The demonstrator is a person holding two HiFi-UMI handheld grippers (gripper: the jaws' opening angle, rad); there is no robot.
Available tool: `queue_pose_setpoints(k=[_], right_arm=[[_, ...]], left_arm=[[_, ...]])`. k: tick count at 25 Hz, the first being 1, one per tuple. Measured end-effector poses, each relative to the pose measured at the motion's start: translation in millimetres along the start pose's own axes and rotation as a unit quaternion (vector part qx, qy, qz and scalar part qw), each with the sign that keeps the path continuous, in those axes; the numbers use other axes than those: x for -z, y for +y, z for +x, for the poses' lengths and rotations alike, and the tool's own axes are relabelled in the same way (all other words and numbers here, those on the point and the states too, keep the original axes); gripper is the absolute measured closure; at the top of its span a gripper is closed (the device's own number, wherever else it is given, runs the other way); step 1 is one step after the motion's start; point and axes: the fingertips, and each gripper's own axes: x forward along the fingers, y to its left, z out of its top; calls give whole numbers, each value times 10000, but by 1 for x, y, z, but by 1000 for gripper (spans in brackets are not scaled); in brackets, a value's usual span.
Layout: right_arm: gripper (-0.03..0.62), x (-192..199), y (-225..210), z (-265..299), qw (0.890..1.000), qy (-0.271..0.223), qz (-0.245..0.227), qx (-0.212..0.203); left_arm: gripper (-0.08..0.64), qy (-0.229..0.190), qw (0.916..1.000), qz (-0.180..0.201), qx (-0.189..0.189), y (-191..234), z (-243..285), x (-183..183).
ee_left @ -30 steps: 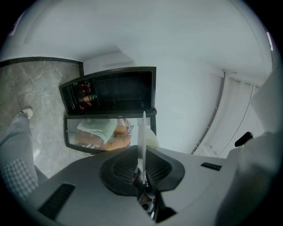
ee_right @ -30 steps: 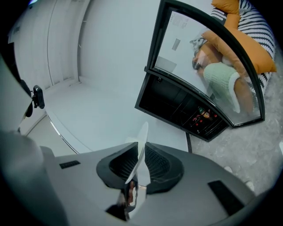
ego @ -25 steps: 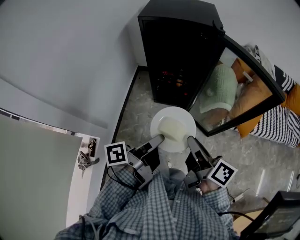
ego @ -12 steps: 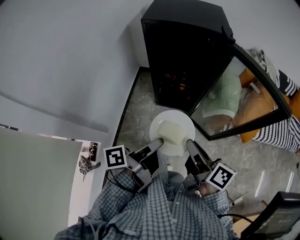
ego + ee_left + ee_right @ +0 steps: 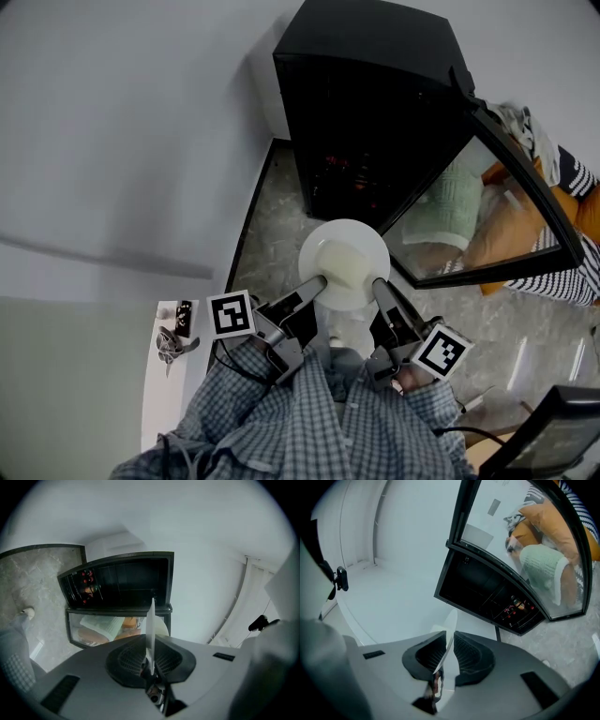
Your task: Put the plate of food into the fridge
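Closest in, the left gripper (image 5: 321, 279) and the right gripper (image 5: 380, 281) each pinch one side of the plate (image 5: 370, 242). The left one's fingers (image 5: 125, 660) are almost closed and squeeze the thin white rim. The right one's fingers (image 5: 472, 657) squeeze the other side the same way. The plate is up in the air over the floor (image 5: 272, 225), held flat, with pale food (image 5: 339, 264) in the middle. Just past it stands the black fridge (image 5: 375, 103). Its glass door (image 5: 478, 206) is wide open, so that part is done. The plate is not inside yet. I think it has to go forward into the fridge, and then the fingers let go.
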Motion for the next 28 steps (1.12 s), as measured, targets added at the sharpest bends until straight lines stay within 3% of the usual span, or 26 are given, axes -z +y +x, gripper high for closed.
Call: queue_pose_setpoints(k=[16, 28], right_arm=[[538, -53, -22, 56, 9985, -321, 117, 438], [538, -63, -39, 96, 9958, -532, 321, 677]], left_arm=[[522, 450, 9989, -73, -64, 3, 60, -66], [522, 725, 9971, -84, -203, 17, 79, -108]])
